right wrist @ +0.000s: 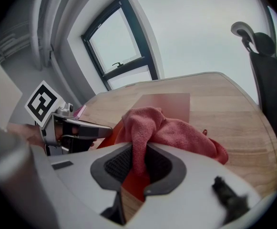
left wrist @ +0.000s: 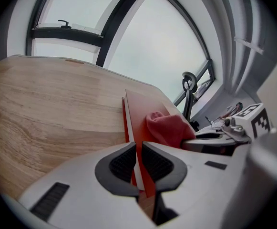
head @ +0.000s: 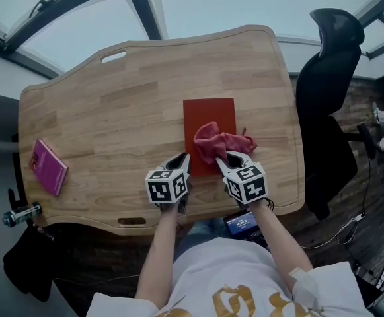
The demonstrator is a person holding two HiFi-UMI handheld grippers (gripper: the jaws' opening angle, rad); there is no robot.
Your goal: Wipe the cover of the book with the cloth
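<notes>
A red book [head: 209, 116] lies flat on the wooden table [head: 125, 104], near its front middle. My left gripper [head: 182, 164] is shut on the book's [left wrist: 143, 109] near left edge, the cover and pages clamped between the jaws [left wrist: 137, 163]. A pink-red cloth [head: 219, 143] rests bunched on the near part of the cover. My right gripper [head: 223, 161] is shut on a fold of that cloth [right wrist: 150, 128], which spills over the book [right wrist: 169, 102] to the right.
A small pink book [head: 47, 166] lies at the table's left front corner. A black office chair [head: 329, 91] stands at the right side of the table. A clamp [head: 20, 214] grips the table's left front edge. Windows run behind the table.
</notes>
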